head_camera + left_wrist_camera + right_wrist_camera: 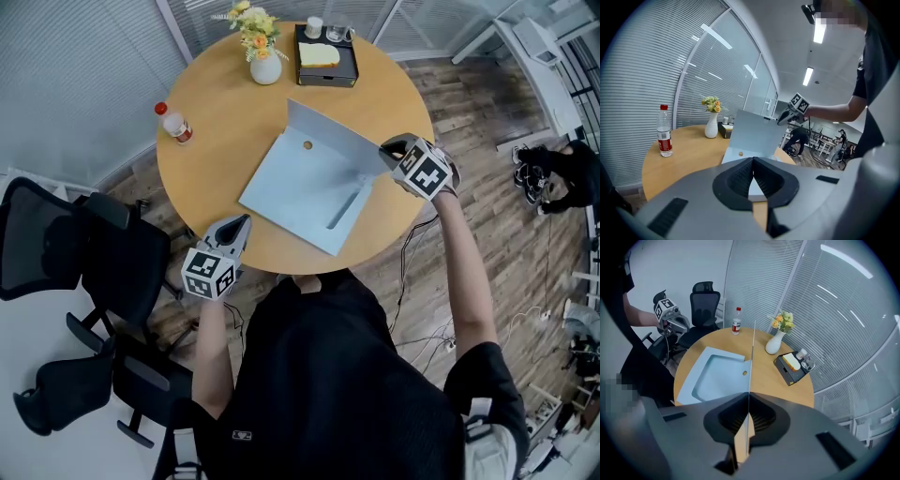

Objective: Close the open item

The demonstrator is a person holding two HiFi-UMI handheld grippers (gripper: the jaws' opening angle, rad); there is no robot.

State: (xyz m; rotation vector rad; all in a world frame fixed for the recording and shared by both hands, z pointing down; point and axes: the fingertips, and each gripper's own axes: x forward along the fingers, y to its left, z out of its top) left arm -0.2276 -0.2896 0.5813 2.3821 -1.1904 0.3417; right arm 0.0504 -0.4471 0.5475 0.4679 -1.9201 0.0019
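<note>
Grip: right gripper [392, 150] clamps the raised lid [330, 134] of the pale blue flat cardboard box [298, 195]; lower it slowly along its hinge arc

I am in an office: a round wooden meeting table [216, 159], black swivel chairs [84, 253], glass partition walls [825, 310] hung with blinds, strip lights [807, 76] overhead.

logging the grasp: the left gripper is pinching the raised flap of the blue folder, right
Wrong gripper. The right gripper is pinching the raised flap of the blue folder; the right gripper view shows the flap edge-on between its shut jaws. The left gripper is clear of the folder.
</note>
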